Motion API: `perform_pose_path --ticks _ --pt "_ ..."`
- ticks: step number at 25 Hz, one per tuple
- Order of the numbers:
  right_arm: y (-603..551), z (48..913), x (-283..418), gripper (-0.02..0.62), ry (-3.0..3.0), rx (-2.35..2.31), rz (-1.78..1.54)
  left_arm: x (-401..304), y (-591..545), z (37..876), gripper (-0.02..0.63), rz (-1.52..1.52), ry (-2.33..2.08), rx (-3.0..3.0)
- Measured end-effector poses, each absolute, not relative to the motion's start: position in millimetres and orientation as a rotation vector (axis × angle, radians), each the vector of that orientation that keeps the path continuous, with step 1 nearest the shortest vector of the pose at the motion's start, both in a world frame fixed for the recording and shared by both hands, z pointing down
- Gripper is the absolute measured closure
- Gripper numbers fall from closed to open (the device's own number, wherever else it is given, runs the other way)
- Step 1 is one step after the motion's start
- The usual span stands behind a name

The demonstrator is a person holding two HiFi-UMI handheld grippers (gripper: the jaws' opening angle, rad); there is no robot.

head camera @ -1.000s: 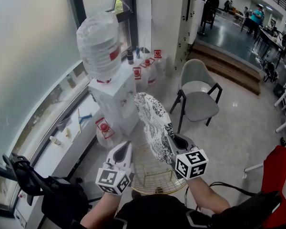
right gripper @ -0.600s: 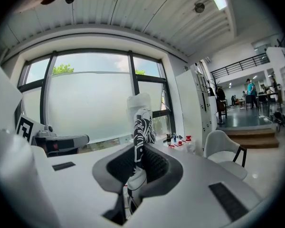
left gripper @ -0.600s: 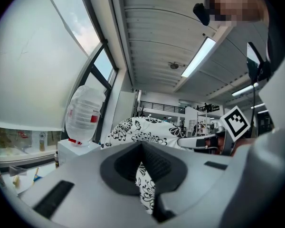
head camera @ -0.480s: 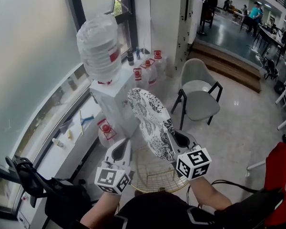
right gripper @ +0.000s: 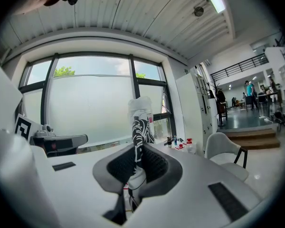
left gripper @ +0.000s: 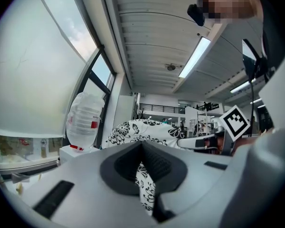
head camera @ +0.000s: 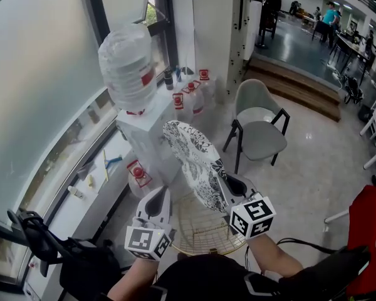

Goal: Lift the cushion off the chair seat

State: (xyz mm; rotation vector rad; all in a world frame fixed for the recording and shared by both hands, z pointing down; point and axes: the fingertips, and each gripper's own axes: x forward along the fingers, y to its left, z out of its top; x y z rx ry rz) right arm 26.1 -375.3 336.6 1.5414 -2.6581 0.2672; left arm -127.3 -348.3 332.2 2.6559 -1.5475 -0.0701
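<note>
A round black-and-white floral cushion [head camera: 194,162] is tilted on edge in the air, clear above the gold wire chair seat [head camera: 203,234]. The left gripper [head camera: 158,198] and right gripper [head camera: 230,184] each pinch its fabric between nearly closed jaws. The lift appears essentially complete.

An open-plan office or shared work hall is indicated: a water dispenser [head camera: 147,127] topped by a large bottle [head camera: 126,64] is set beside tall frosted windows [head camera: 44,74], with spare jugs [head camera: 191,96] kept next to it and a grey visitor chair [head camera: 258,121] placed on the polished tile floor [head camera: 313,162]. Beyond wooden steps [head camera: 297,85], desks [head camera: 349,44] are seen with people [head camera: 329,14] around them. Strip lights [left gripper: 194,58] and a mezzanine railing [right gripper: 240,65] are shown overhead.
</note>
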Motion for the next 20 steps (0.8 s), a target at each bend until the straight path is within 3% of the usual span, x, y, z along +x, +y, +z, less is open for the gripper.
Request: perform_pose_path --ticks 20 --pt "-373.8 334.4 26.9 0.566 -2.666 1.544 0.264 -130.1 -345.0 328.3 0.598 -0.07 -1.574 2.645"
